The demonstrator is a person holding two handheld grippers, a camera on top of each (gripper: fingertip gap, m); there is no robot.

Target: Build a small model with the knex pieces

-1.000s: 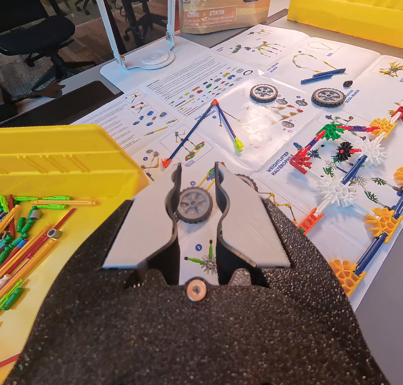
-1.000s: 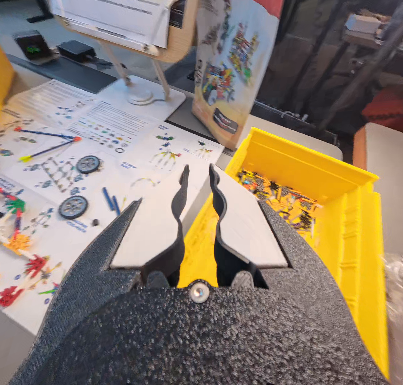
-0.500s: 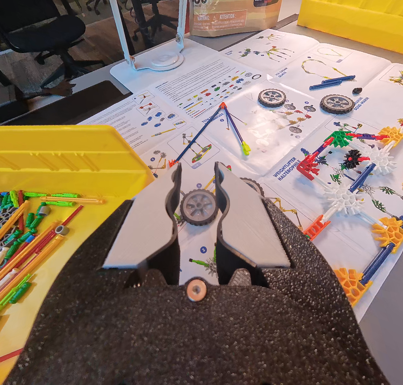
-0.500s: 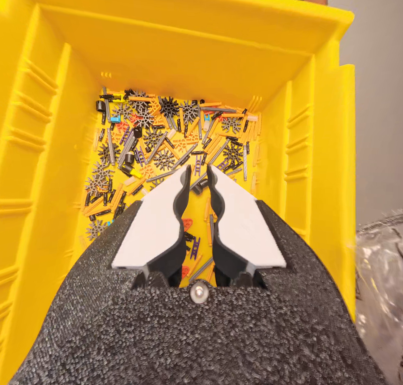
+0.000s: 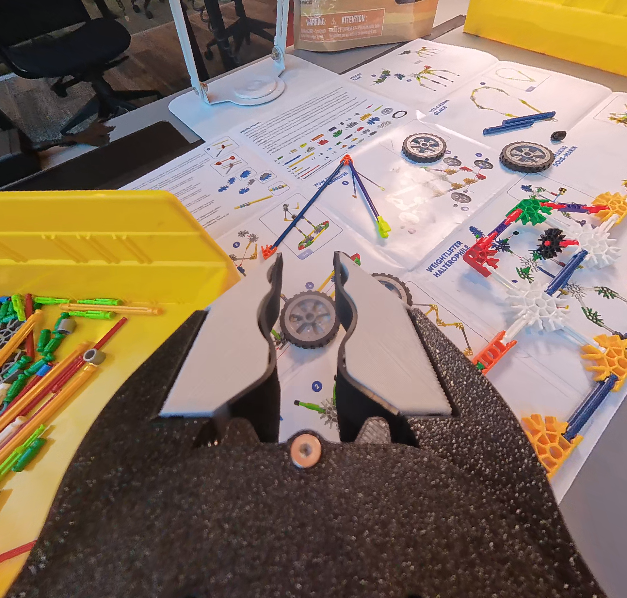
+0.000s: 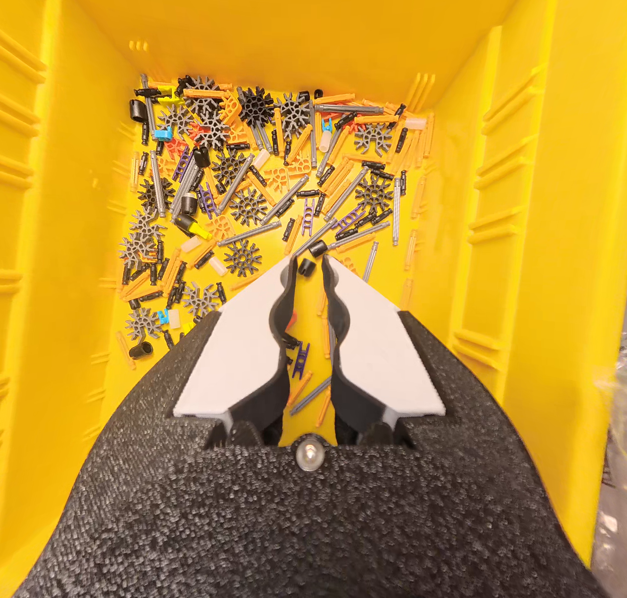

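Since half a second ago the right gripper has been dropping deeper into the yellow bin, so the loose parts are now looming larger, while the left gripper is staying almost where it was.

Over the instruction sheet, the left gripper is clenching a grey-hubbed toy wheel between the curved hollows of its fingers; the wheel's face is turning up toward the camera, its axle running roughly along the line of sight. A second wheel is peeking out just behind the right finger. Beside it on the left, another yellow bin is holding green, orange and red rods, and a half-built model is lying on the sheet to the right.

The right gripper's fingers are standing slightly parted and gripping nothing. A small black sleeve piece is lying between the tips, its bore facing the camera; whether they are touching it cannot be told. Grey rods, orange rods and snowflake connectors are littering the bin floor beyond.
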